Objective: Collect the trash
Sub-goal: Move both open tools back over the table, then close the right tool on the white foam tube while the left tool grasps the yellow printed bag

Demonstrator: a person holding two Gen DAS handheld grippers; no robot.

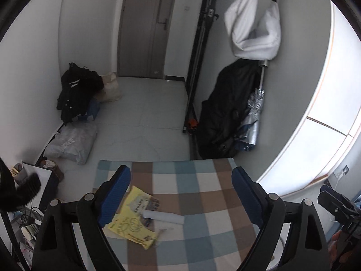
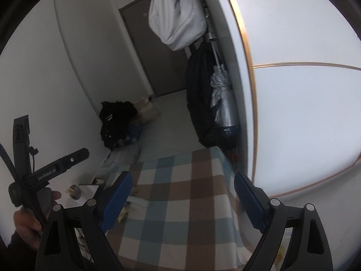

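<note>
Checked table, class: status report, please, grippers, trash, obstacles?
Left gripper open, empty. Right gripper open, empty. Yellow wrapper and white roll lying on checked table. Nothing blocking.

Yellow leaflet [image 1: 135, 216]: left edge hidden behind left gripper's blue pad [image 1: 115, 196]; print too small to read. In right wrist view only a sliver of it shows. Dark bowl's [image 2: 75, 192] contents blurred.

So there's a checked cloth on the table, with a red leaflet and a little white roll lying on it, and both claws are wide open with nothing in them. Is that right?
Not quite: the leaflet is yellow, not red, as the left wrist view shows. The rest holds: it lies on the checked cloth with the white roll, and the left gripper and right gripper are open and hold nothing.
</note>
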